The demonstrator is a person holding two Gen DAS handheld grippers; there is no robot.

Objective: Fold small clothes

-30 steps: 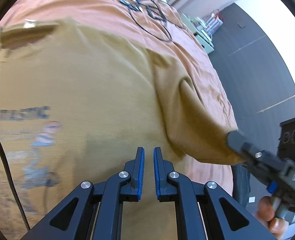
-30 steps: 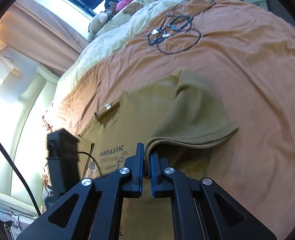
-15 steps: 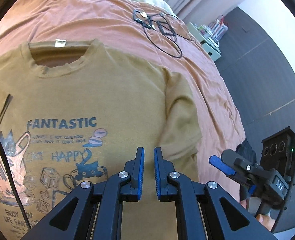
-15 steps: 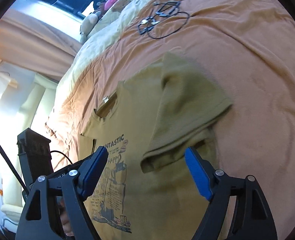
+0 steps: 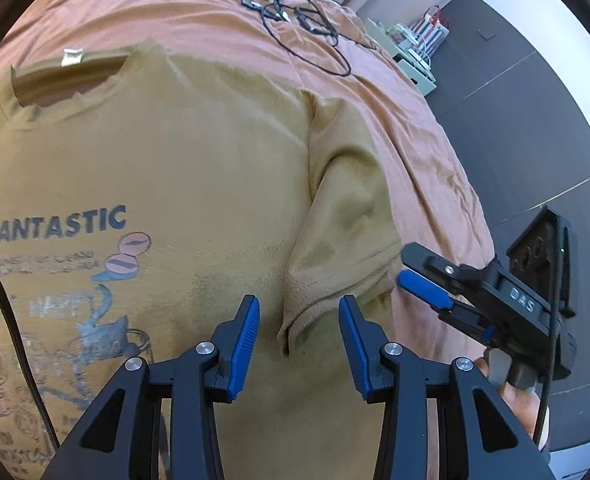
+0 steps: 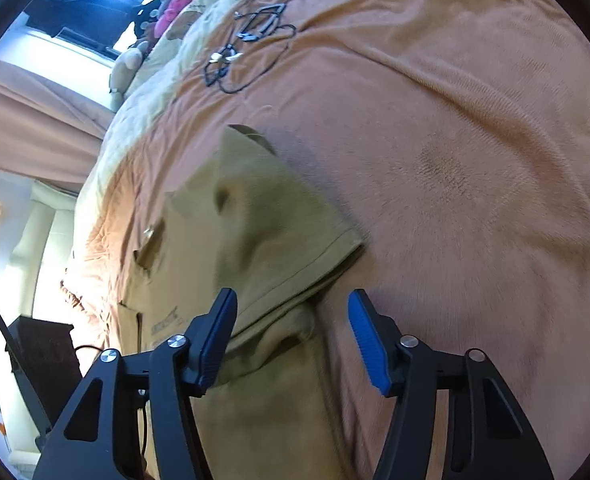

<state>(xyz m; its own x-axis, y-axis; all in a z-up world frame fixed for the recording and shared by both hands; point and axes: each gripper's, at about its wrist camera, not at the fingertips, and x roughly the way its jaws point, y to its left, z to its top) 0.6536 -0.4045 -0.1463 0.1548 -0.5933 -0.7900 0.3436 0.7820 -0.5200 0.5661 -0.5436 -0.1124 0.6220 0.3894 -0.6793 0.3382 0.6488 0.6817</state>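
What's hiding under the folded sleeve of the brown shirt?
The sleeve lies folded over the side of the shirt, so shirt cloth shows around it. The part right beneath it is covered. The orange bedspread is beside it.

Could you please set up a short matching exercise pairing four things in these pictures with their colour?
Things:
1. T-shirt
2. Bedspread
3. Pads of the left tongs
4. Tangled cable

Colours:
A. black
B. blue
C. mustard brown
D. salmon orange

Pairs: 1-C, 2-D, 3-B, 4-A
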